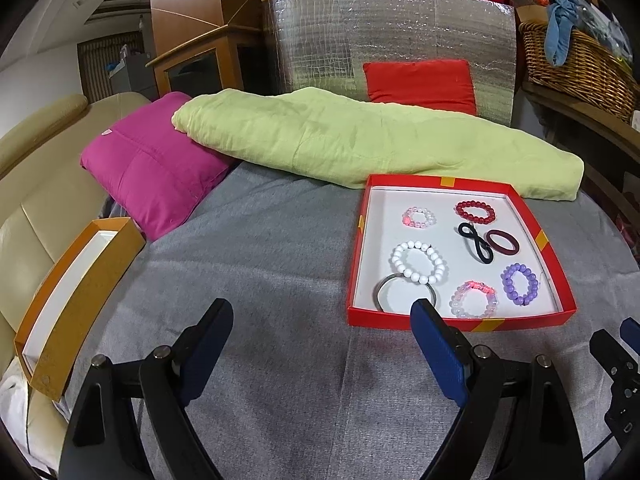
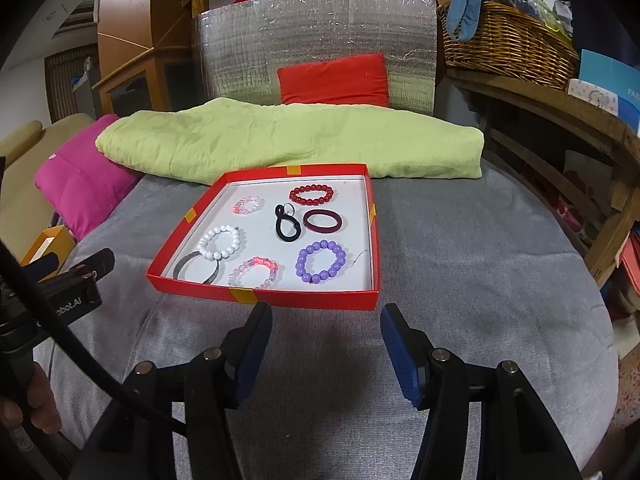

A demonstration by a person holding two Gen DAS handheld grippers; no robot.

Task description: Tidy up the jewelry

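Far to the left of the left gripper (image 1: 320, 320) an orange box (image 1: 80, 304) stands at the edge of the grey cloth (image 1: 248, 264); only its white lining shows, so what it holds cannot be told. The left gripper hovers above the cloth, jaws spread wide and holding nothing. Ahead and to its right sits the red tray (image 2: 192, 280), which lies straight ahead of the right gripper (image 2: 326, 320), just beyond its tips; that gripper too is spread wide and carries nothing.

In the tray, left to right: a metal bangle (image 2: 196, 270) under a white bead bracelet (image 2: 220, 243), a small pink bead bracelet (image 2: 248, 205), a clear-and-pink bead bracelet (image 2: 254, 272), a black hair tie (image 2: 285, 222), a dark maroon ring band (image 2: 322, 221), a red bead bracelet (image 2: 311, 194) and a purple bead bracelet (image 2: 320, 261).

All visible pieces lie in the tray, mostly spaced apart. That fits either a sorted tray at the finish or a stock waiting to go to the orange box; the pictures do not settle which.
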